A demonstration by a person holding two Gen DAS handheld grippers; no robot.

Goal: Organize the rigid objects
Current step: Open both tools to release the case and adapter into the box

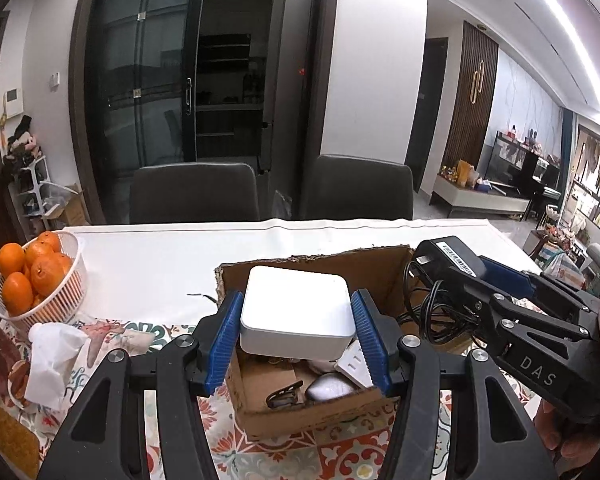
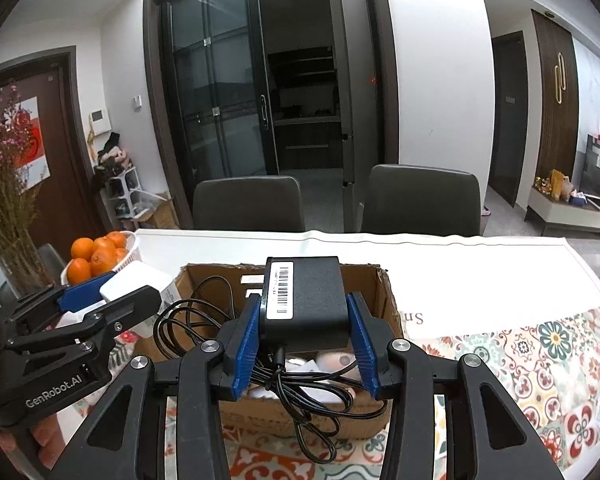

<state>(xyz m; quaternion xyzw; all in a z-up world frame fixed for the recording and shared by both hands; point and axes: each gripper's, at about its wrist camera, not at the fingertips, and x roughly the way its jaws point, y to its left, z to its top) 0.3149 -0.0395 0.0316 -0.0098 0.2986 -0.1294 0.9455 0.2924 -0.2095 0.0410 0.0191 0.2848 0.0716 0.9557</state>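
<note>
My left gripper [image 1: 296, 312] is shut on a white square box [image 1: 296, 312] and holds it over the open cardboard box [image 1: 312, 412]. Inside the cardboard box lie a grey mouse [image 1: 328, 388], a black clip [image 1: 284, 396] and a white power strip [image 1: 354, 364]. My right gripper [image 2: 304, 320] is shut on a black power adapter [image 2: 306, 300] with a barcode label; its black cord [image 2: 300, 412] dangles over the cardboard box [image 2: 384, 296]. The right gripper also shows in the left wrist view [image 1: 452, 268], and the left gripper in the right wrist view [image 2: 112, 288].
A white basket of oranges [image 1: 36, 280] stands at the table's left. Crumpled white tissue [image 1: 52, 360] lies near it. Two dark chairs [image 1: 196, 192] stand behind the table. A patterned cloth [image 2: 540, 364] covers the near table part. Dried flowers [image 2: 4, 184] stand at far left.
</note>
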